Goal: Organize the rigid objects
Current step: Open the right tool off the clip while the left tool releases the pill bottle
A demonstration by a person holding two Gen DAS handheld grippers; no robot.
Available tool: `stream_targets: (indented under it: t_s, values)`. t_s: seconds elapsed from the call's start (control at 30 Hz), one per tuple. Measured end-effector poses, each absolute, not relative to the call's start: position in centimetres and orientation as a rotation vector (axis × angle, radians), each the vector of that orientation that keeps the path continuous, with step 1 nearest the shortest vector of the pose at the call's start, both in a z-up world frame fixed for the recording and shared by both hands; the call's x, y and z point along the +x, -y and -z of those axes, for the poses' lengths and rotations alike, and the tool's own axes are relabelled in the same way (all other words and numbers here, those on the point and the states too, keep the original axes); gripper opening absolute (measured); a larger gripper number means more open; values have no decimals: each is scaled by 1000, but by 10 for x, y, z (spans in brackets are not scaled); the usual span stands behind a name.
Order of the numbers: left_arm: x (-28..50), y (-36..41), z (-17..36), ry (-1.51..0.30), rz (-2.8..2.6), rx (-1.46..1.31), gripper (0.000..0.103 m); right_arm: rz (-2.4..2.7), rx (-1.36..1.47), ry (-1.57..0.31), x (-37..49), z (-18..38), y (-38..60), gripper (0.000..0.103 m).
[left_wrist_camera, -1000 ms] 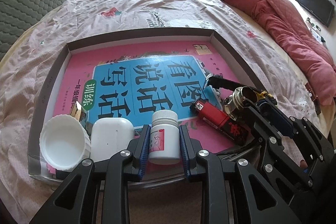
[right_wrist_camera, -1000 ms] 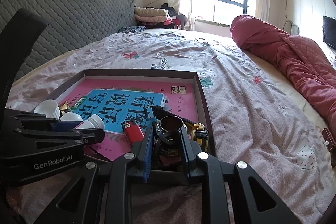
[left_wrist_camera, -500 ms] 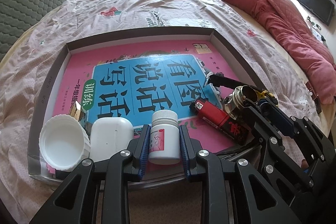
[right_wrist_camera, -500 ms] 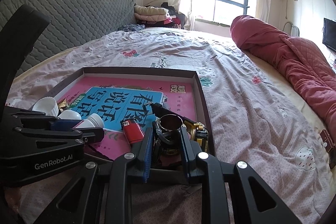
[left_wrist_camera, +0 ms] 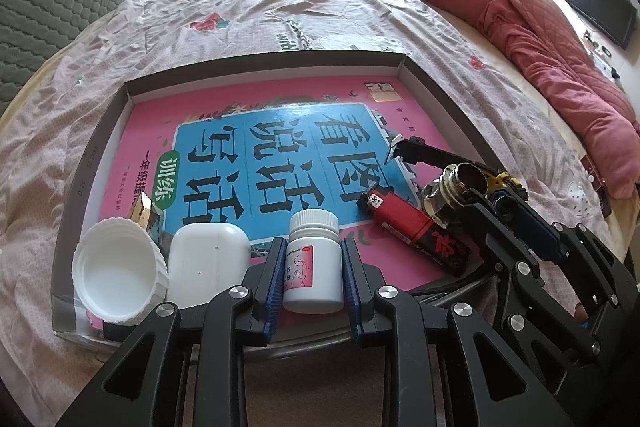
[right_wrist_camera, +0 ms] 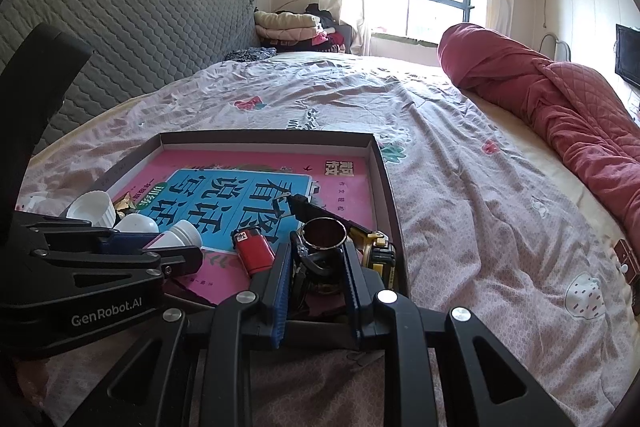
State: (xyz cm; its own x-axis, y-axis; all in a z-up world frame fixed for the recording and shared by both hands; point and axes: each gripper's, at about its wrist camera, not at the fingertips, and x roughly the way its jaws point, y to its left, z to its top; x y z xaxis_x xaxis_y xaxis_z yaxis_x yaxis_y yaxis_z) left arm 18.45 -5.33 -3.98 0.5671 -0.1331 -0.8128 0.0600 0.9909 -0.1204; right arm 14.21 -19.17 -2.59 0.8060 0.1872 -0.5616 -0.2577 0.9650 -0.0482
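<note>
Two grips are seen near the tray point(left_wrist_camera: 440, 99) front edge: left gripper point(left_wrist_camera: 313, 269) pinching the pill bottle point(left_wrist_camera: 313, 263), right gripper point(right_wrist_camera: 316, 267) pinching the metal cup point(right_wrist_camera: 322, 239); toppling into the lighter point(left_wrist_camera: 412, 223) is risked if jerked.

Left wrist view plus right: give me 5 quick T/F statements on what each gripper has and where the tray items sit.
1. The left gripper brackets a white pill bottle standing upright. True.
2. The red lighter is standing on end. False: it lies flat on the pink book cover.
3. The right gripper is at an open-mouthed metal container in the tray's near right corner. True.
4. The white earbud case sits to the right of the pill bottle. False: it sits to its left, beside the white ribbed cap.
5. The tray rests on a wooden table. False: it rests on a bed.
</note>
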Motion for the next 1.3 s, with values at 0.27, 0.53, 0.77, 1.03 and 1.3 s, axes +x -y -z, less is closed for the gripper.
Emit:
stream_targets:
  t_s: [0.27, 0.53, 0.77, 1.03, 1.3]
  values:
    - [185, 57, 40, -961, 113, -78, 27, -252, -108, -593, 141, 25, 194, 24]
    - [186, 62, 39, -963, 124, -70, 27, -279, -60, -570, 137, 18, 201, 30]
    - [188, 64, 39, -971, 120, -73, 27, -283, -53, -551, 135, 14, 205, 37]
    - [188, 63, 39, -975, 118, -76, 27, -265, -42, -542, 135, 13, 211, 49]
    - [187, 62, 38, -978, 116, -88, 28, -247, -13, -557, 138, 14, 218, 50]
